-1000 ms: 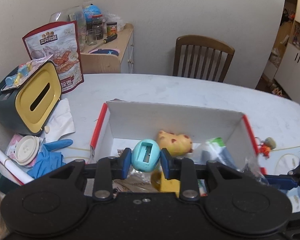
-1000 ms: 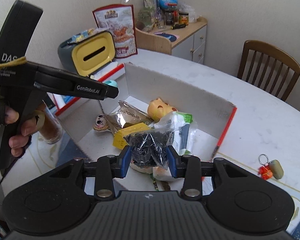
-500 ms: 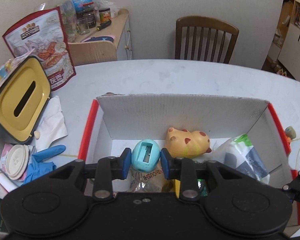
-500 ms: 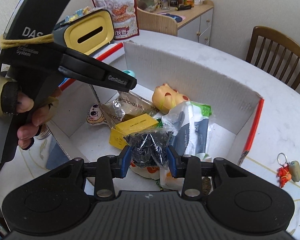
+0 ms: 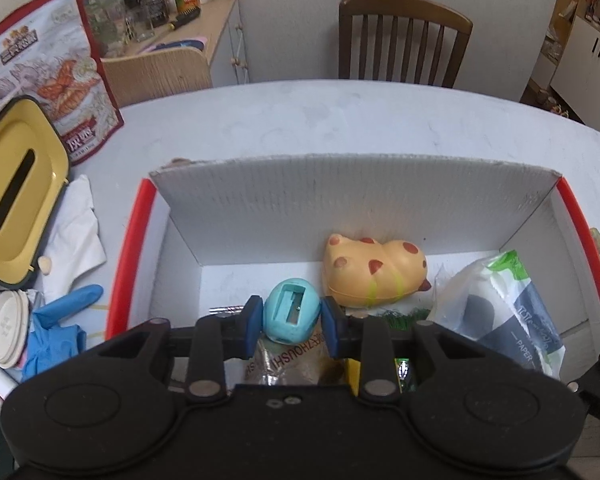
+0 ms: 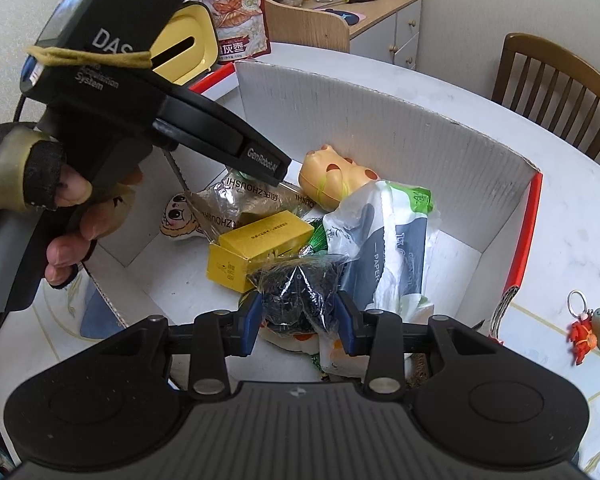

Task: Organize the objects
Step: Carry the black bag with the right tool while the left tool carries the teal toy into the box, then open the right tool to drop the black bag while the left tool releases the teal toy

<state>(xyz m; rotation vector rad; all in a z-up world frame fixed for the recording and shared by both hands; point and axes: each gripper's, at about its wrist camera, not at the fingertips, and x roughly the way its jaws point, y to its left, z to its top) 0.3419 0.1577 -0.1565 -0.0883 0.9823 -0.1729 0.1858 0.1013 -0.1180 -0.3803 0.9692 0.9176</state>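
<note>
The left gripper (image 5: 288, 322) is clamping a small teal pencil sharpener (image 5: 291, 315) between its two blue pads, its jaws narrowed to the sharpener's width. It is hanging over the open cardboard box (image 5: 360, 196), at the near side of it. Just under the pads a crinkled foil snack bag (image 5: 288, 354) is lying on the box floor. A little ahead and to the right a yellow spotted squeeze toy (image 5: 374, 274) is resting against the far wall, and further right a pack of paper tissues (image 5: 512, 312) is leaning in the corner. Left of the tool, outside the box, a blue glove (image 5: 56, 324) and a yellow-lidded tissue box (image 5: 18, 196) are sitting on the table (image 5: 340, 120).

The right gripper (image 6: 298, 314) is squeezing a small clear bag of dark bits (image 6: 298, 288), its pads pressed into both sides. It too is hovering above the box, with the bag hanging clear of the contents. Just ahead a yellow carton (image 6: 256, 248) is lying beside the tissue pack. To the left a hand (image 6: 72, 216) is gripping the other tool's handle. Far right, on the table, a keychain (image 6: 590, 328) is lying outside the box.
</note>
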